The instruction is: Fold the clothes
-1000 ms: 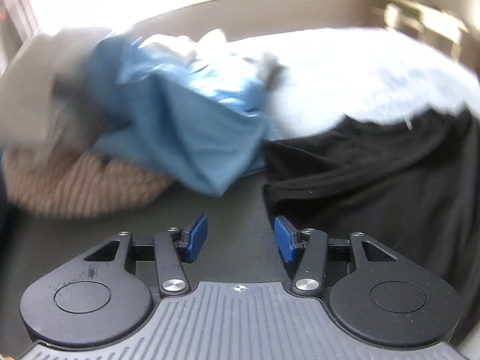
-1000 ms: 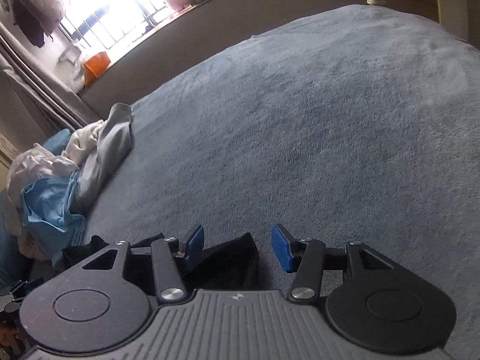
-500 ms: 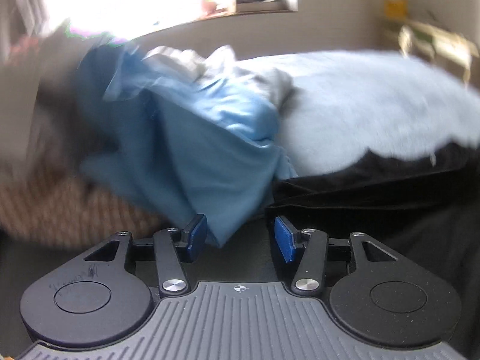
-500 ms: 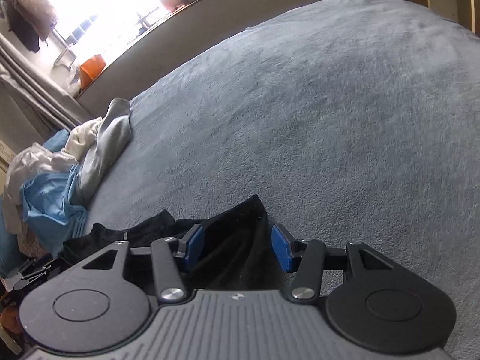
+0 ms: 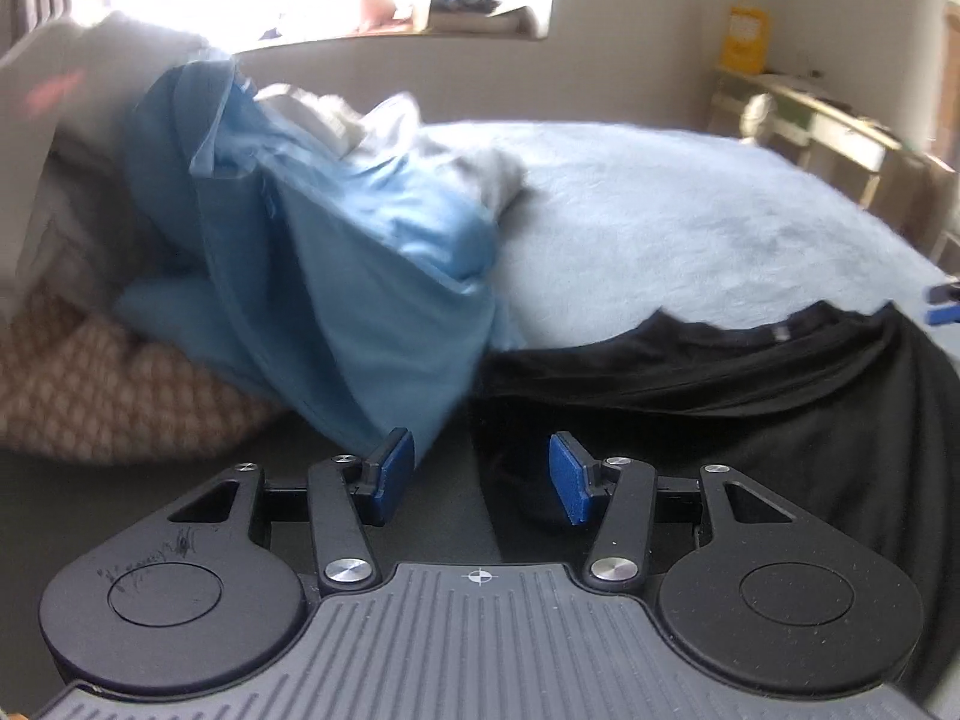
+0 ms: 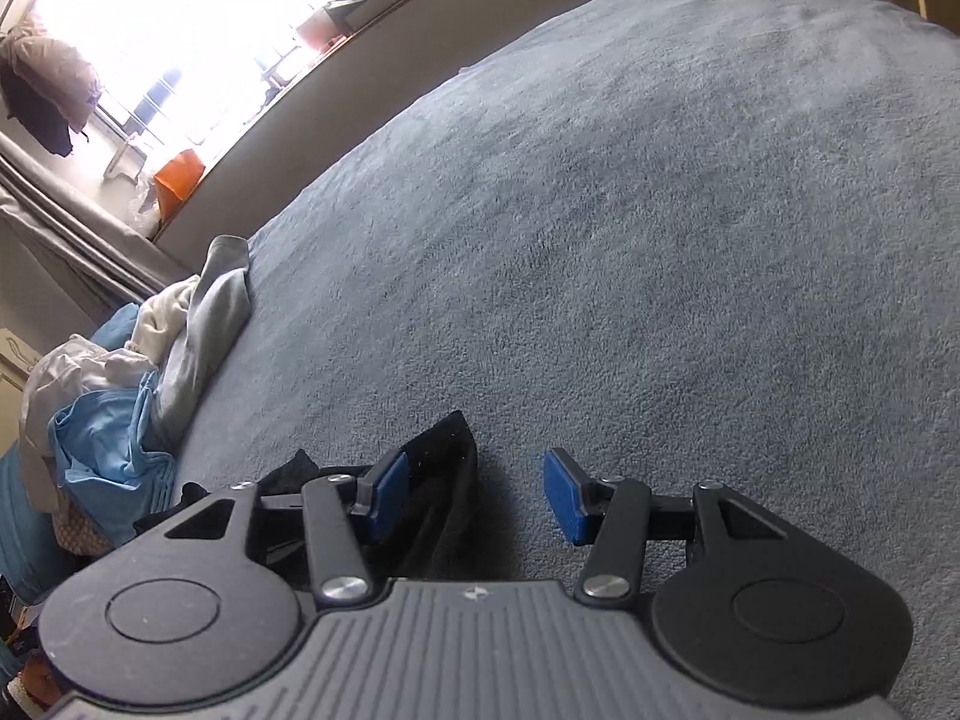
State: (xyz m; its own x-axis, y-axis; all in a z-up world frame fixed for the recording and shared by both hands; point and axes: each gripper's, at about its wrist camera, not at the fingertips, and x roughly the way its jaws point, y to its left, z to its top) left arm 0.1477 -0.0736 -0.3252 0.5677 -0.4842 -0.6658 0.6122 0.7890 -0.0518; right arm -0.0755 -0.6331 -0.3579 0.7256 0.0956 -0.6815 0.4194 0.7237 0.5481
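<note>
A black garment (image 5: 750, 408) lies spread on the grey-blue bed cover (image 5: 690, 228), its left edge just ahead of my left gripper (image 5: 480, 477), which stands open with nothing between its blue pads. In the right wrist view a corner of the same black garment (image 6: 447, 480) pokes up between the fingers of my right gripper (image 6: 474, 495), also open; the cloth lies closer to the left pad. The tip of the right gripper (image 5: 942, 303) shows at the far right edge of the left wrist view.
A heap of unfolded clothes sits at the left: a light blue shirt (image 5: 360, 276), grey and white pieces (image 6: 204, 312), and a tan patterned item (image 5: 108, 396). A wide stretch of bed cover (image 6: 660, 210) runs ahead. A window sill (image 5: 456, 18) and wooden furniture (image 5: 840, 126) stand behind.
The left gripper has slid forward and left toward the blue shirt and the black garment's edge. The right gripper moved so the black corner now lies between its open fingers, slightly lower than before.
</note>
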